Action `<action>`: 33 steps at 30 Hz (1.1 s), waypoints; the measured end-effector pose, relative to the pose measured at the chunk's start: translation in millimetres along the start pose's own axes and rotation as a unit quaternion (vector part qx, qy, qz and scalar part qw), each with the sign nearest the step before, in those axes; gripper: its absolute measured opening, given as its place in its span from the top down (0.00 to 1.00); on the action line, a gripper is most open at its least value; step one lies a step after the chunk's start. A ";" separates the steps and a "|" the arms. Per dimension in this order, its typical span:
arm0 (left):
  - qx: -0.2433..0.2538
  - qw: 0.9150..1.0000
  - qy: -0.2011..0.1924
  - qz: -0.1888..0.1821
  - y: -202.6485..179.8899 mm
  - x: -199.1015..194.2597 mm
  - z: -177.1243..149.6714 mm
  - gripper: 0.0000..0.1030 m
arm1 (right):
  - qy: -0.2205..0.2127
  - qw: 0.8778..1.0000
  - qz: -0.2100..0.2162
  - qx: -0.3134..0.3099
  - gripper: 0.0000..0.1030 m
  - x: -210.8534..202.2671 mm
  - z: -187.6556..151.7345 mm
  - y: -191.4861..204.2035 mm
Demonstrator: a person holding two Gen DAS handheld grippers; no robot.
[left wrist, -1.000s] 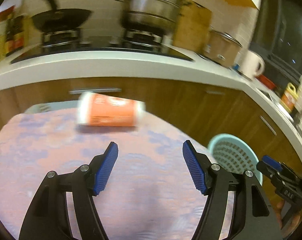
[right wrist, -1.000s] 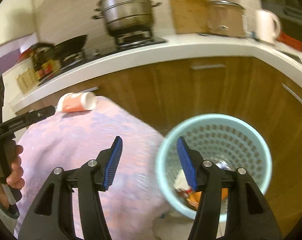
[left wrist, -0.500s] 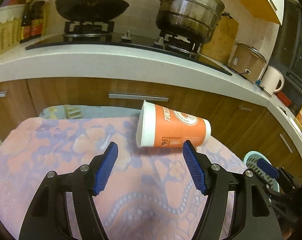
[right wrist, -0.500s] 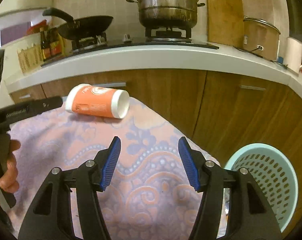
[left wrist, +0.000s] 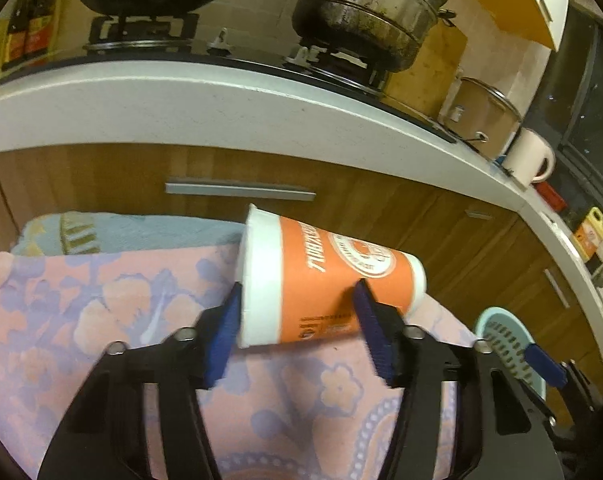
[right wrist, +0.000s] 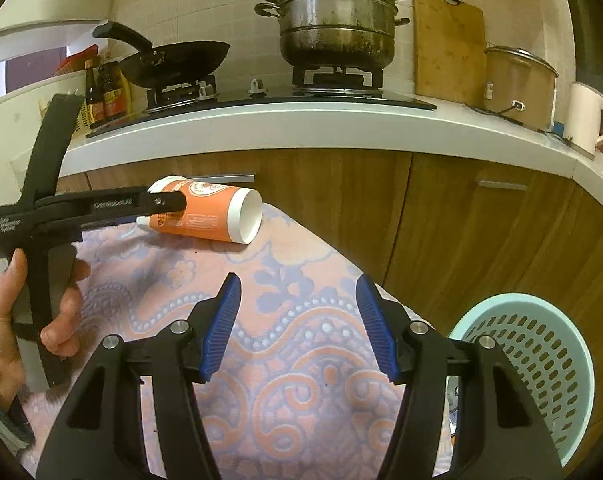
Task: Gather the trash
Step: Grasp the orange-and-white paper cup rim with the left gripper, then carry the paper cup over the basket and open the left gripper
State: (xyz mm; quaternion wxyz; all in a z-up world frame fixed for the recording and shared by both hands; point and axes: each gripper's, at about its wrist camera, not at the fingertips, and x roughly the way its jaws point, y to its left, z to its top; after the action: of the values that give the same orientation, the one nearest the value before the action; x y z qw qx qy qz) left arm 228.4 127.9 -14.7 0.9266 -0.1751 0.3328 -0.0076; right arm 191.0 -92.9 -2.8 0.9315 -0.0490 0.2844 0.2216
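Note:
An orange and white paper cup (left wrist: 325,280) lies on its side on the pink and purple floral cloth (left wrist: 101,312); it also shows in the right wrist view (right wrist: 209,216). My left gripper (left wrist: 297,320) is open, its jaws straddling the cup with the blue pads (left wrist: 369,320) over its body; whether they touch is unclear. In the right wrist view the left gripper (right wrist: 157,204) reaches the cup from the left. My right gripper (right wrist: 297,324) is open and empty above the cloth, nearer than the cup. A light blue perforated trash basket (right wrist: 541,364) stands on the floor to the right.
A white kitchen counter (right wrist: 301,128) with wooden cabinets (right wrist: 461,232) runs behind the table. On it stand a wok (right wrist: 181,60), a steel pot (right wrist: 337,20), a cutting board (right wrist: 445,52), a rice cooker (right wrist: 517,84) and a white kettle (right wrist: 585,116).
My left gripper moved forward until its jaws straddle the cup. My right gripper swung left from over the basket to over the cloth.

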 end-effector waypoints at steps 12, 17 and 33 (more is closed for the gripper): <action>-0.006 0.998 0.007 -0.056 -21.8 -13.1 -22.0 0.87 | -0.006 1.000 -0.003 0.022 0.45 -3.2 1.4 -6.8; 0.020 0.999 -0.006 -0.049 -49.5 -25.7 -34.2 0.95 | -0.021 0.999 -0.009 0.041 0.46 -12.6 -1.1 -14.4; 0.105 0.989 -0.028 -0.099 -168.7 -55.0 -63.2 0.99 | -0.042 0.989 -0.083 0.115 0.46 -91.5 -36.6 -107.7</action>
State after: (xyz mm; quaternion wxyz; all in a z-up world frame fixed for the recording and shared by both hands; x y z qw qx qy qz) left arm 163.8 -43.4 29.3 0.9435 -0.1091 0.2849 -0.1296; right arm 152.1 -232.6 13.5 0.9571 0.0444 0.2636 0.1116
